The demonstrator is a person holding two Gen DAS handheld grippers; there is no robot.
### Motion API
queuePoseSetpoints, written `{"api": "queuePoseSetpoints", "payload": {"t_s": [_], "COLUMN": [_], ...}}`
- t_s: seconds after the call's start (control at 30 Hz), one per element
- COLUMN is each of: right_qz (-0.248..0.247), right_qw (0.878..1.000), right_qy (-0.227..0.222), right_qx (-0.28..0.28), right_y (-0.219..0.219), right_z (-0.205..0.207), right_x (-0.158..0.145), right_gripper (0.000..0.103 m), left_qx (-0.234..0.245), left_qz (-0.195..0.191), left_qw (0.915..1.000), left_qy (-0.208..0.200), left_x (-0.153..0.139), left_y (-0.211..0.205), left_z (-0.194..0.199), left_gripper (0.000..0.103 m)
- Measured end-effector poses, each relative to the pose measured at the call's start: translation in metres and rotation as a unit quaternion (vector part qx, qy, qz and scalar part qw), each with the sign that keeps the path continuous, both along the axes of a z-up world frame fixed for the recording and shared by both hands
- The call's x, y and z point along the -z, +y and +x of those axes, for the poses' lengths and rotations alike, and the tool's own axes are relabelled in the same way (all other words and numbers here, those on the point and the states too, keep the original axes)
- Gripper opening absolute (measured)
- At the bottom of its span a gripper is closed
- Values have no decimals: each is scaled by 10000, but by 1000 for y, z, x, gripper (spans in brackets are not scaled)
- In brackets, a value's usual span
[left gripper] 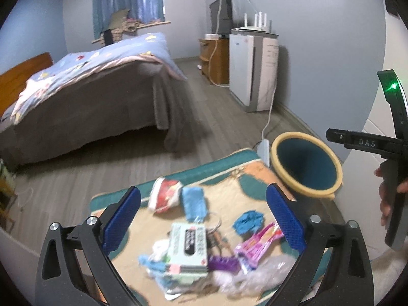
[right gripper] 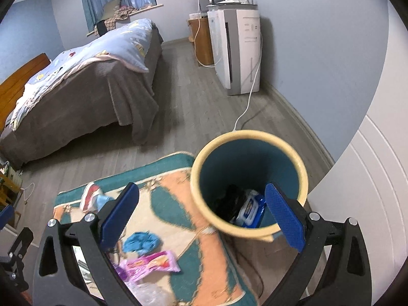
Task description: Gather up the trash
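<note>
Trash lies on a patterned rug (left gripper: 257,168): a red and white wrapper (left gripper: 164,195), a blue cloth (left gripper: 194,203), a pale green box (left gripper: 188,248), a crumpled blue glove (left gripper: 247,221), a pink wrapper (left gripper: 257,246) and clear plastic (left gripper: 257,275). My left gripper (left gripper: 202,219) is open and empty above the pile. A teal bin with a yellow rim (right gripper: 248,186) stands beside the rug and holds a blue and white pack (right gripper: 251,211) and something dark. My right gripper (right gripper: 201,216) is open and empty near the bin's mouth. The glove (right gripper: 142,241) and pink wrapper (right gripper: 150,266) also show there.
A bed (left gripper: 97,94) with a grey cover stands to the left across a wooden floor. A white appliance (left gripper: 251,71) stands by the far wall, its cable running to a power strip (left gripper: 264,149) behind the bin (left gripper: 306,164). A white door (right gripper: 369,204) is at right.
</note>
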State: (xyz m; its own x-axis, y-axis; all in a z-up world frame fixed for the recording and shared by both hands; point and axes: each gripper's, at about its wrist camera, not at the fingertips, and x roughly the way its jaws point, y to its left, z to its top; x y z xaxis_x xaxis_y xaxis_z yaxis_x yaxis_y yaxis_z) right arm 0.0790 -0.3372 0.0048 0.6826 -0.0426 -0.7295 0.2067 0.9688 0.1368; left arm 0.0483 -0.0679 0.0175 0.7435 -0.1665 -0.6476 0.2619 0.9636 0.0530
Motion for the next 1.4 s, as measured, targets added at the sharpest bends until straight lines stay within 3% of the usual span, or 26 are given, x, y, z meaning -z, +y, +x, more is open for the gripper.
{"api": "queuePoseSetpoints", "payload": {"t_s": [0.33, 0.4, 0.5, 0.6, 0.77, 0.93, 1.1, 1.27, 1.4], "right_qz": [-249, -374, -587, -503, -230, 2, -122, 25, 55], "right_qw": [9989, 9981, 9955, 9930, 9894, 9845, 9794, 9730, 9725], "right_qy": [280, 353, 483, 706, 1227, 1643, 1924, 2225, 2222], "right_qx": [-272, -336, -573, -805, -738, -613, -599, -616, -690], "right_y": [44, 53, 68, 79, 88, 89, 91, 94, 96], "right_z": [-11, -13, -12, -9, -5, -1, 5, 8, 10], "right_x": [22, 28, 41, 59, 93, 118, 140, 158, 159], "right_gripper": [97, 97, 97, 97, 97, 97, 97, 97, 97], "left_qx": [-467, -567, -797, -946, -1092, -1134, -1013, -769, -421], "left_qz": [-92, 31, -98, -370, -128, 111, 301, 621, 701], "left_qw": [9988, 9984, 9965, 9939, 9924, 9906, 9913, 9907, 9900], "left_qy": [62, 7, 230, 436, 545, 762, 785, 938, 1154], "left_x": [19, 25, 34, 41, 52, 64, 70, 92, 110], "left_y": [48, 53, 63, 73, 78, 79, 71, 57, 43], "left_z": [-12, -11, -6, 0, 8, 17, 19, 28, 33], "left_gripper": [98, 98, 98, 98, 98, 98, 98, 98, 98]}}
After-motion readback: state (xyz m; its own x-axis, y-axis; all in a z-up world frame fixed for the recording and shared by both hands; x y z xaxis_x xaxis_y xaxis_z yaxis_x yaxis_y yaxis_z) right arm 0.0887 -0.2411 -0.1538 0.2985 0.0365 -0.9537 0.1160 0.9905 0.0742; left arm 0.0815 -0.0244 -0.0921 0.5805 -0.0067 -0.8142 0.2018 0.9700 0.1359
